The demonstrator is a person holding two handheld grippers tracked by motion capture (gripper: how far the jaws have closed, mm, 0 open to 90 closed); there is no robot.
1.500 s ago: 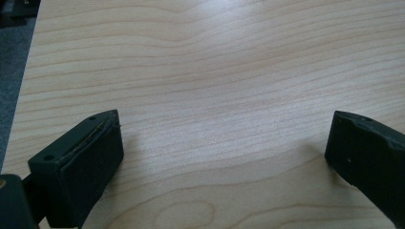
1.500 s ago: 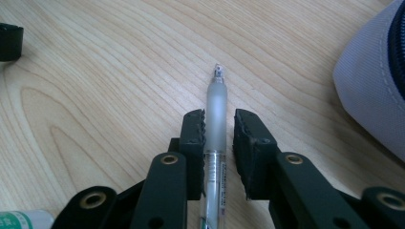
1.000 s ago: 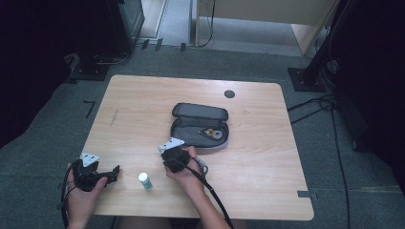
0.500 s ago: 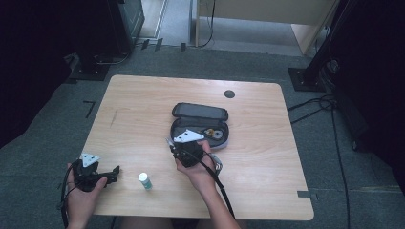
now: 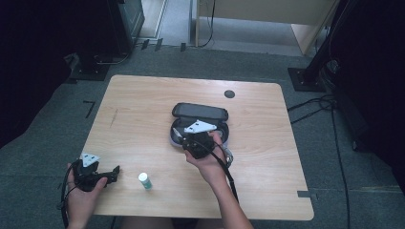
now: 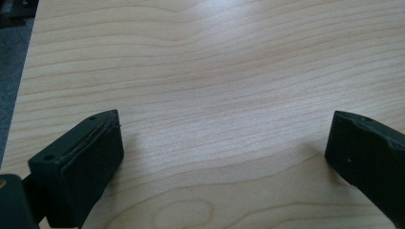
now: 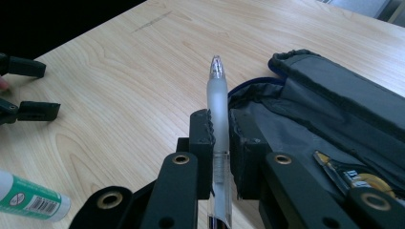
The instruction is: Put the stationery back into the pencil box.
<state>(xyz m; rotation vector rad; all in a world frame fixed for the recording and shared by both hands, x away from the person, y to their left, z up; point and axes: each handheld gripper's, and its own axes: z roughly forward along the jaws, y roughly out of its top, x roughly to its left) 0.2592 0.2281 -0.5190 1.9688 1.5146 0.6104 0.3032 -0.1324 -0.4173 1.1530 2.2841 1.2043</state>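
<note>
With the right gripper clenched on the pen, lower it flat into the open pencil case, clear of its rim.

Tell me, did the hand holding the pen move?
Yes. The right gripper, shut on the pen, went up the high view from beside the small bottle to over the open pencil case.

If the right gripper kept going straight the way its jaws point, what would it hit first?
Probably the near rim of the open pencil case. The right gripper, shut on the pen, aims along that edge; depth is unclear, so it might pass over bare table instead.
</note>
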